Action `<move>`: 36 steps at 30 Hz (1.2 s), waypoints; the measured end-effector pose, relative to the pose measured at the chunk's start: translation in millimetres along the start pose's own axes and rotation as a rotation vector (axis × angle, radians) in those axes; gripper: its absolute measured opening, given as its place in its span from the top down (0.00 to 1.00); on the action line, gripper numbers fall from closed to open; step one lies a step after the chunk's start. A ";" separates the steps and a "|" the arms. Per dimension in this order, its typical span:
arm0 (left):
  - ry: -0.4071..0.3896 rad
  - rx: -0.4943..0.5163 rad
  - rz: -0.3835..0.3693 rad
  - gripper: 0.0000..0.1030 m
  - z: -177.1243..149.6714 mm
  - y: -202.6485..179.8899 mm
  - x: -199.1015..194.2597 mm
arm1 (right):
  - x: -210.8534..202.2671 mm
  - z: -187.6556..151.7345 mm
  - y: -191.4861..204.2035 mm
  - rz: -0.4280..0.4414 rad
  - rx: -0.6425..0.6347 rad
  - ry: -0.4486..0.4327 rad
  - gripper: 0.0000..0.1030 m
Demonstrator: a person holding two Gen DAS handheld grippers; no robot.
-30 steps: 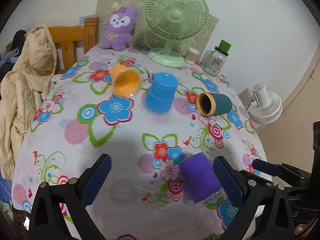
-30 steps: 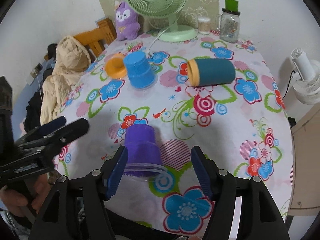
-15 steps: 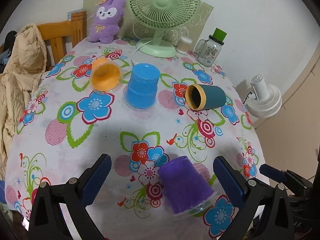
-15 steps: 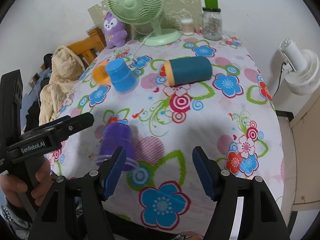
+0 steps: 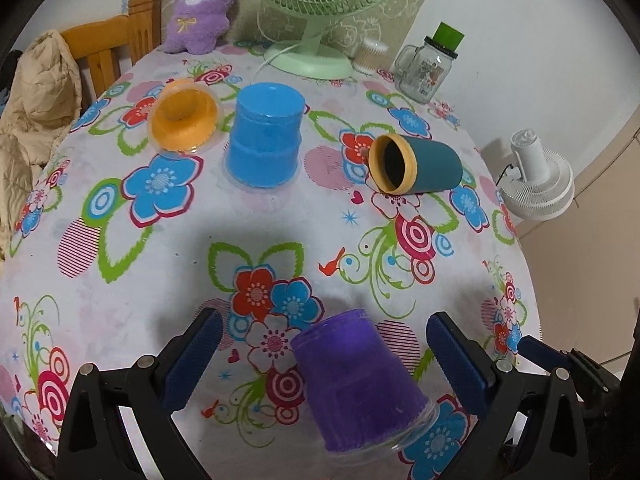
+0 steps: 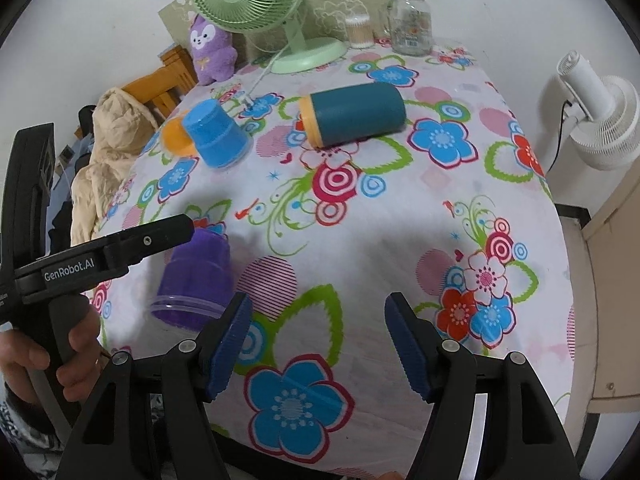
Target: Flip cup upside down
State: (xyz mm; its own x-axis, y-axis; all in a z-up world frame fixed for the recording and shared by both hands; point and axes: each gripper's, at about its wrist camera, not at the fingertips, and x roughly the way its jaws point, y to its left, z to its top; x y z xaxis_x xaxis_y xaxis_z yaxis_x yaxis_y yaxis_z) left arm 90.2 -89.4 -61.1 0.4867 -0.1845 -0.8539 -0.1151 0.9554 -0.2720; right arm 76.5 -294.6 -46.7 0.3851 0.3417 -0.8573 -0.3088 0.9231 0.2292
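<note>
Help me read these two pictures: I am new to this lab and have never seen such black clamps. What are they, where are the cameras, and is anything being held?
There is no robot. A person holds two hand clamps, each with a fisheye camera looking forward along its blue-padded fingers. One picture is from the left tool, the other from the right tool, which also shows the left one from the side. On the flowered tablecloth a purple cup and a blue cup stand upside down, while an orange cup and a teal cup lie on their sides. Behind them are a green fan, a plush toy and a glass jar. Both tools are open and hold nothing.
</note>
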 end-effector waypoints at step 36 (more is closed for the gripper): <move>0.133 -0.029 -0.033 0.38 -0.4 -2.4 35.5 | 7.4 -10.1 -17.2 0.051 0.062 0.019 0.29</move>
State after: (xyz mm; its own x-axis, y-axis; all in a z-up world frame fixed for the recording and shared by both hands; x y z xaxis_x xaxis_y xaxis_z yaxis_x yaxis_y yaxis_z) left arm 107.4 -98.3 -91.0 0.3720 -0.2465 -0.8949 -0.1265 0.9416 -0.3120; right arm 75.9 -309.8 -61.6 0.3535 0.3858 -0.8522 -0.2734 0.9138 0.3003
